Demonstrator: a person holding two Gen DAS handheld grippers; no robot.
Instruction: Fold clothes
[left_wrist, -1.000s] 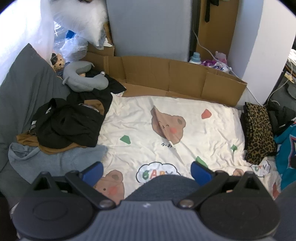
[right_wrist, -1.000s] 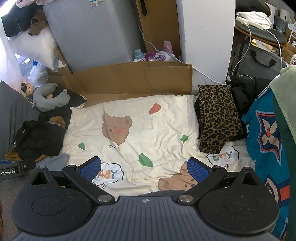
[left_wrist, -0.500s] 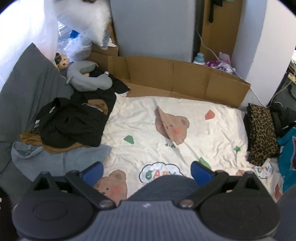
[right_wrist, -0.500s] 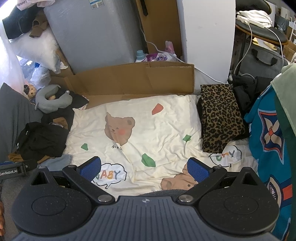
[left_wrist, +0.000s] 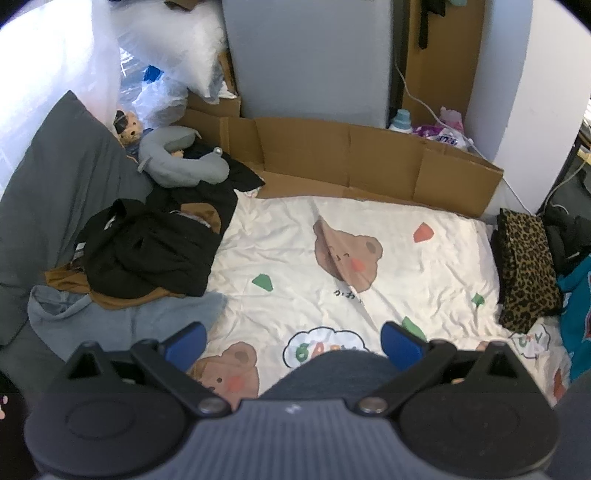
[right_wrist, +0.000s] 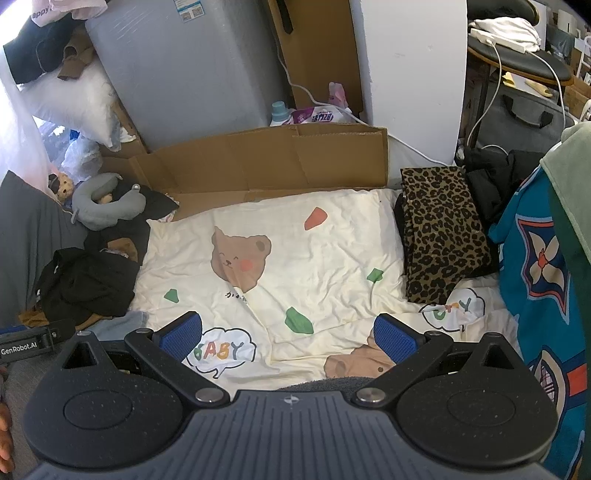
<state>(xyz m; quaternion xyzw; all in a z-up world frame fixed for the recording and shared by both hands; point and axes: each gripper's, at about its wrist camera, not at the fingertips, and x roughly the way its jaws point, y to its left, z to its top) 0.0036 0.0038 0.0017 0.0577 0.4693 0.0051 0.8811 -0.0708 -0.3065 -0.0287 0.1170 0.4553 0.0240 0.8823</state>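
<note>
With both the left gripper (left_wrist: 291, 341) and right gripper (right_wrist: 288, 338) spread wide and empty over the bear-print sheet (left_wrist: 295, 254), next garment sits far-left: black clothes pile (left_wrist: 147, 247), touching sheet's left edge. Nearer the left gripper; no clear long axis, just a heap. Folded leopard piece (right_wrist: 441, 236) already parked right.

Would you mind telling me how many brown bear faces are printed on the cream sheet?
3: one mid-sheet, one at the near right, one at the near left. Others may be hidden under clothes.

Cream bear-print sheet (left_wrist: 295, 258) covers bed; black clothes pile (left_wrist: 147, 251) at left edge, folded leopard-print garment (right_wrist: 443, 236) at right edge, middle bare
</note>
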